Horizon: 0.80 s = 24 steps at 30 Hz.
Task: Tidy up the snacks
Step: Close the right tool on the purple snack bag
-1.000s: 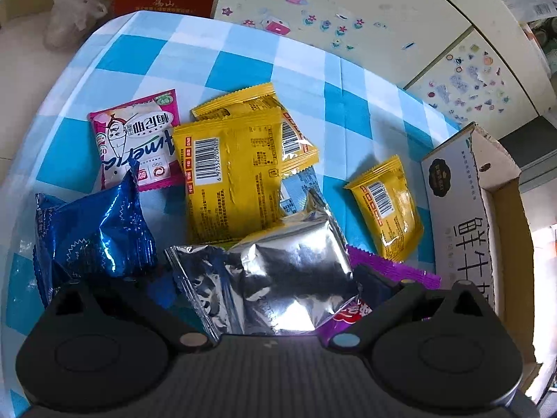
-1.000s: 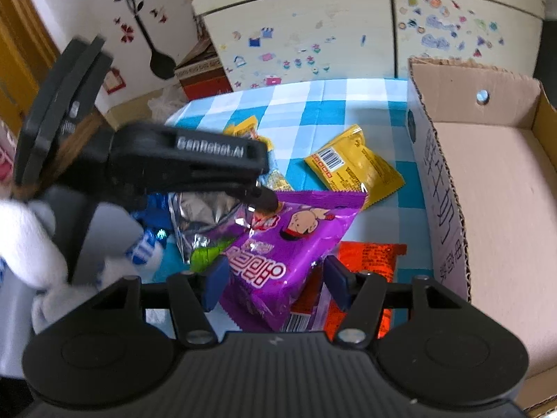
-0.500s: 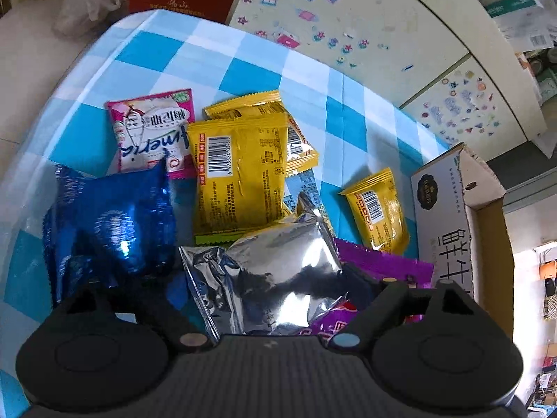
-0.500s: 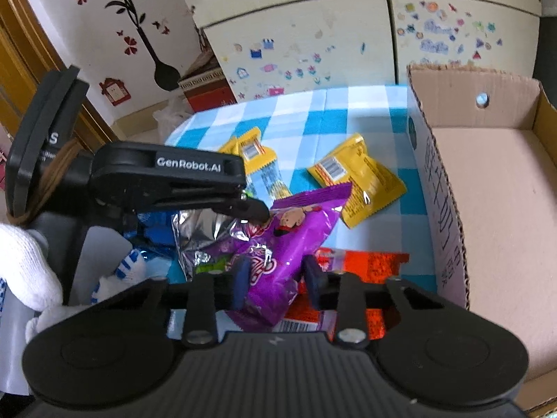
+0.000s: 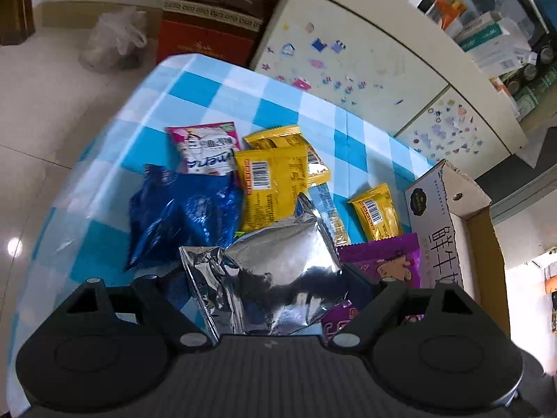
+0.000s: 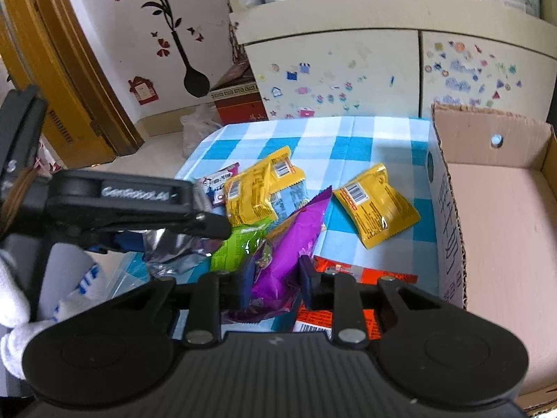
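Clenching on the crinkly purple foil snack packet [image 6: 289, 247], the right claw [image 6: 273, 280] must next be carried to the open cardboard box [image 6: 501, 209], while the crumpled silver foil bag [image 5: 268, 271] is clamped in the left claw [image 5: 257, 287].

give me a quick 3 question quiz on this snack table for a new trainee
1. True or false: the cardboard box already holds snacks.
2. Which packet is the right gripper shut on? A) purple packet B) small yellow packet C) blue packet
3. What is pinched in the left gripper?

Key
1. False, it is empty.
2. A
3. The silver foil packet.
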### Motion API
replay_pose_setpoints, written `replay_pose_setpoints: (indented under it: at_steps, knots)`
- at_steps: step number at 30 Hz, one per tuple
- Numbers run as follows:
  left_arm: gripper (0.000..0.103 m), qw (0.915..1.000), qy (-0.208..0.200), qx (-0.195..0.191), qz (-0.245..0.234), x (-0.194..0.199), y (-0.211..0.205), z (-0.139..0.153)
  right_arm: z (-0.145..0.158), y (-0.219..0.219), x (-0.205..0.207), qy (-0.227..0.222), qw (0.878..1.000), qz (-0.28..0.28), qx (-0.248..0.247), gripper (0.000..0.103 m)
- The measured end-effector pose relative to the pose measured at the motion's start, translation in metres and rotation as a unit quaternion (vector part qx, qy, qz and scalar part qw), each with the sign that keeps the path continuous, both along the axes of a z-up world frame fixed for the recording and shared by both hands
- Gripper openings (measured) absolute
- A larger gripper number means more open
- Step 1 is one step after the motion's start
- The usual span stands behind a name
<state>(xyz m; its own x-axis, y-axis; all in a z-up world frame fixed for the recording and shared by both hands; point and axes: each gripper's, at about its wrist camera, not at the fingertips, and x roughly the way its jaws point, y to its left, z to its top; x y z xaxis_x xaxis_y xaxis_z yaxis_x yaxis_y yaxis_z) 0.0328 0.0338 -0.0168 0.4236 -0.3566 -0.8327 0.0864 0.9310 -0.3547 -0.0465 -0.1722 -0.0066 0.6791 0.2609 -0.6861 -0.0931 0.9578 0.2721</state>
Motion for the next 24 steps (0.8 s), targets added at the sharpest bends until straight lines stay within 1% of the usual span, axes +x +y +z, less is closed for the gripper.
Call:
replay_pose_setpoints:
  at_steps: [4, 9, 11, 15, 24]
  knots:
    - [0.090, 0.9999, -0.007, -0.002, 0.011, -0.016, 0.010, 0.001, 0.004, 0.003, -0.007, -0.008, 1.000, 0.014, -0.003, 0.026]
    - [0.090, 0.9996, -0.011, 0.008, 0.023, -0.033, 0.018, -0.001, 0.009, 0.012, -0.018, -0.020, 0.998, 0.057, -0.017, 0.026]
    - [0.090, 0.9996, -0.009, 0.010, 0.025, -0.037, 0.020, -0.001, 0.010, 0.013, -0.023, -0.020, 0.998, 0.064, -0.018, 0.026]
    - [0.090, 0.9994, -0.012, 0.009, 0.031, -0.046, 0.021, 0.002, 0.016, 0.011, -0.031, -0.029, 0.997, 0.066, -0.023, 0.025]
    - [0.090, 0.9989, -0.015, 0.009, 0.043, -0.066, 0.020, 0.009, 0.039, 0.003, -0.051, -0.066, 0.996, 0.064, -0.012, 0.025]
